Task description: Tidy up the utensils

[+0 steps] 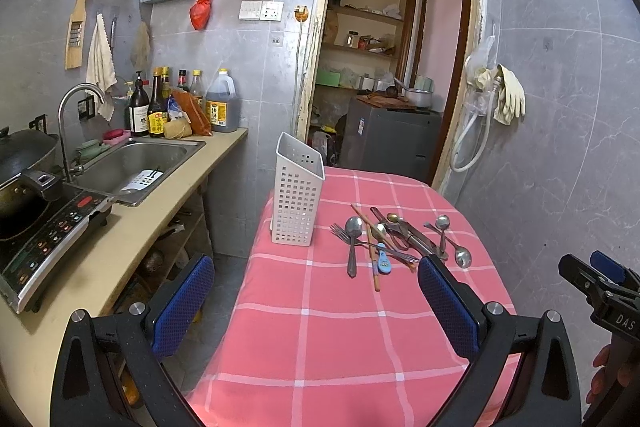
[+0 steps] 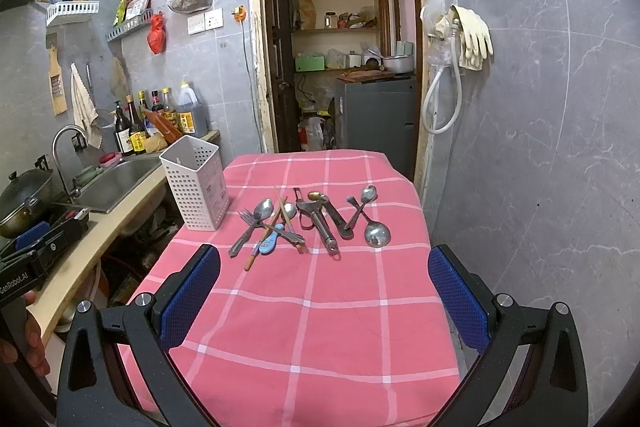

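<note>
The counter draped in a pink cloth with a white check (image 2: 320,307) is carrying everything the task concerns, and the cloth is lying soft and slightly rumpled at its edges, so anything slid across it is likely to drag. Nothing is being held yet: this is looking like the opening step, with both tools hovering short of the pile.

The tall white plastic utensil holder with a perforated grid wall (image 2: 198,187) is standing upright at the far left part of the counter, its slanted mouth open and, as far as the right wrist view shows, empty. Being light and narrow-based, it is probably going to tip if a utensil is pushed against its wall rather than dropped in from above.

Just right of it, the loose heap of metal utensils (image 2: 312,219) is lying flat: a steel fork and spoons (image 1: 354,239), wooden chopsticks (image 2: 262,239), a small blue-handled spoon (image 2: 269,242), a steel peeler (image 2: 320,223), and a round-bowled steel spoon (image 2: 377,233) at the right end. Several are crossing one another, so the next move is calling for picking an outlying piece first.

The left gripper (image 1: 316,303) and right gripper (image 2: 324,291) are both showing blue textured pads spread wide, jaws apart and gripping nothing.
</note>
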Action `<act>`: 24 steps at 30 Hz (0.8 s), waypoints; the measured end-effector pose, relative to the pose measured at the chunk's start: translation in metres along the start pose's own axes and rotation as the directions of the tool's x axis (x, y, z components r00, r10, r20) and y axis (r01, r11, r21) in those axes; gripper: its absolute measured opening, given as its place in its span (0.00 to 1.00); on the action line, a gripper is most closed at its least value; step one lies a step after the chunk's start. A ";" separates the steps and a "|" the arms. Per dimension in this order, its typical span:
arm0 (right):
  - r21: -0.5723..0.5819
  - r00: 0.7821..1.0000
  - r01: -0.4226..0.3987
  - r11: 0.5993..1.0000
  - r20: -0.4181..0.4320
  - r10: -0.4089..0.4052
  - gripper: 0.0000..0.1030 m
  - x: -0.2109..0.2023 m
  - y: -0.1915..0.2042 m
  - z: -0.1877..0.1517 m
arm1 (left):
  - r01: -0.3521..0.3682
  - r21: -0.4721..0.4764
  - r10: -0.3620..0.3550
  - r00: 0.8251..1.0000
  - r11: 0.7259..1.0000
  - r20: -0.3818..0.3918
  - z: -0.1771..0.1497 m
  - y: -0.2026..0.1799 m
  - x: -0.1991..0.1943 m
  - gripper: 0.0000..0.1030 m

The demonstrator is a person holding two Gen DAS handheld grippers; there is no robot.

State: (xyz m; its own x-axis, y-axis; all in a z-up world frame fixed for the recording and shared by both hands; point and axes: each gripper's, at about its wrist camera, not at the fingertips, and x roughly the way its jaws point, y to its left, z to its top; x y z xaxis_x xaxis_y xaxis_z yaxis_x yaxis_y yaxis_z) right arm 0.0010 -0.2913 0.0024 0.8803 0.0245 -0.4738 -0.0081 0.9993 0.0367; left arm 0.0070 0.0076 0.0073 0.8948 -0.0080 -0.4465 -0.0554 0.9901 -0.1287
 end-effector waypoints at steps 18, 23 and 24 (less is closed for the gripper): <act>0.014 0.999 0.016 1.000 0.034 -0.016 0.99 0.015 0.004 0.008 | 0.045 0.023 -0.045 0.999 0.999 0.005 0.008 -0.007 0.032 1.00; 0.002 0.998 0.011 1.000 0.061 -0.011 0.99 0.029 -0.003 0.026 | 0.053 0.037 -0.053 0.999 0.998 0.008 0.019 -0.015 0.049 1.00; -0.001 0.998 0.008 1.000 0.064 -0.008 0.99 0.034 -0.005 0.031 | 0.054 0.040 -0.054 0.999 0.998 0.008 0.022 -0.018 0.053 1.00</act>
State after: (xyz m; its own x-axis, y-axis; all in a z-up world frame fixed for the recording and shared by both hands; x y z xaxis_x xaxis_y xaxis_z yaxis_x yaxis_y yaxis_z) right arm 0.0455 -0.2963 0.0131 0.9089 0.0148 -0.4168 -0.0014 0.9995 0.0325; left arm 0.0652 -0.0075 0.0050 0.8997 -0.0603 -0.4322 0.0104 0.9931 -0.1170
